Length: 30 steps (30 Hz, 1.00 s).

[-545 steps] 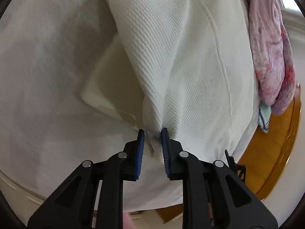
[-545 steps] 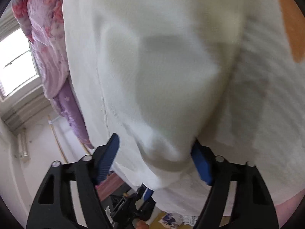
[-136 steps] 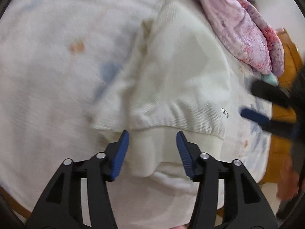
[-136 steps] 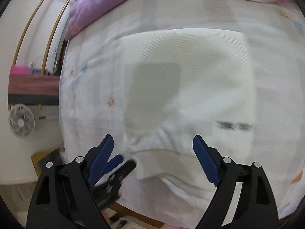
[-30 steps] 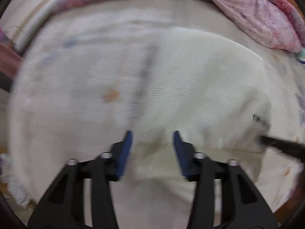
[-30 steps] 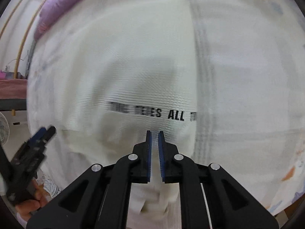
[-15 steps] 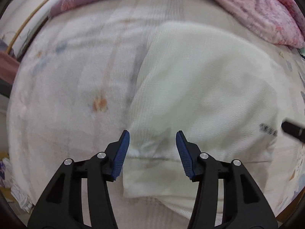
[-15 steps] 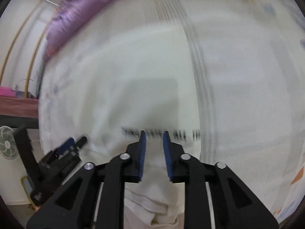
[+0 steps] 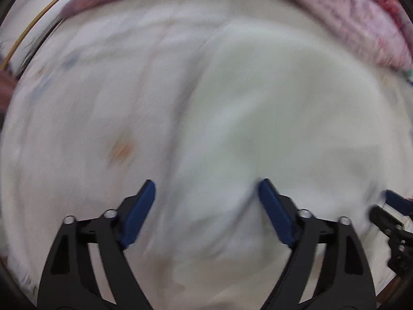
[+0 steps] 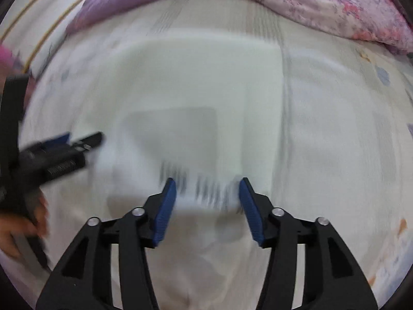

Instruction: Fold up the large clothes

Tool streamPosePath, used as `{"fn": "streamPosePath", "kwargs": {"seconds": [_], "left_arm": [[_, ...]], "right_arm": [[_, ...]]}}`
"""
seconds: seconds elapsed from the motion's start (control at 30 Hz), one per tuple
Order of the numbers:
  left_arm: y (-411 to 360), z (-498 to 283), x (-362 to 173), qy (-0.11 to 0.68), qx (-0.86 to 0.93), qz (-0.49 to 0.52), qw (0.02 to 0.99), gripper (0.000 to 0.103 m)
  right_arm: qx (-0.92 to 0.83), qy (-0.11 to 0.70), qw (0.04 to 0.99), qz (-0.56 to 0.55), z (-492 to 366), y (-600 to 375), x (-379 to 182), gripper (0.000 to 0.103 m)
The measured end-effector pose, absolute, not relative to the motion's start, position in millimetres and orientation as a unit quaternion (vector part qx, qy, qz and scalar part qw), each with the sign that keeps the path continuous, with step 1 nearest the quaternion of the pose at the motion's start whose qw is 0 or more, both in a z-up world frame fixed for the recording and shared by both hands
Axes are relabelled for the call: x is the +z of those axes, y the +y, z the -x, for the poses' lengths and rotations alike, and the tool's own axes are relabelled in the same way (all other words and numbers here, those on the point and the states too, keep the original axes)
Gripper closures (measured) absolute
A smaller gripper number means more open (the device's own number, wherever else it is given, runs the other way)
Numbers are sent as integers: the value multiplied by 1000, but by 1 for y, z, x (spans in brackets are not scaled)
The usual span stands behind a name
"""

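Note:
A cream-white knit garment (image 9: 284, 118) lies folded on the bed; it also shows in the right wrist view (image 10: 201, 82), with blurred black lettering near its front edge. My left gripper (image 9: 206, 188) is open wide and empty above the garment's front left part. My right gripper (image 10: 206, 188) is open and empty above the lettered front edge. Each gripper shows at the edge of the other's view, the right gripper (image 9: 392, 214) and the left gripper (image 10: 64, 147). Both views are blurred by motion.
The bed has a white sheet (image 9: 77, 118) with faint coloured prints. A purple and pink floral quilt (image 10: 322, 2) lies bunched along the far side, seen in the left view too (image 9: 348, 7). A thin golden rail (image 9: 38, 18) runs at the far left.
My right gripper has opened from shut and drawn back from the lettered edge. My left gripper has opened wider. The garment now lies let go on the bed.

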State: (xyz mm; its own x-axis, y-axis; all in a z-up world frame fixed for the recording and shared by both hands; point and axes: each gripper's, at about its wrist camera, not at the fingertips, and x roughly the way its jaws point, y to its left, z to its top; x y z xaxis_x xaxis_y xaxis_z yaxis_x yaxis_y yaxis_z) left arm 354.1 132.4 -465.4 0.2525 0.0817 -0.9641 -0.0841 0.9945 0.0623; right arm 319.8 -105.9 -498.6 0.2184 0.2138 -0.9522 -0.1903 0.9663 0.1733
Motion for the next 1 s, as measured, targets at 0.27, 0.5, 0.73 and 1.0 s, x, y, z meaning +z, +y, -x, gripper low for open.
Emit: {"fn": "streamPosePath", "kwargs": {"seconds": [0.27, 0.5, 0.73, 1.0], "left_arm": [[193, -345, -449, 602, -12, 143, 786, 17], [201, -410, -492, 594, -163, 262, 743, 13], [207, -416, -530, 616, -284, 340, 652, 4], [172, -398, -536, 653, -234, 340, 635, 51]], "right_arm": [[109, 666, 712, -192, -281, -175, -521, 21], [167, 603, 726, -285, -356, -193, -531, 16], [235, 567, 688, -387, -394, -190, -586, 6], [275, 588, 661, -375, -375, -167, -581, 19]]}}
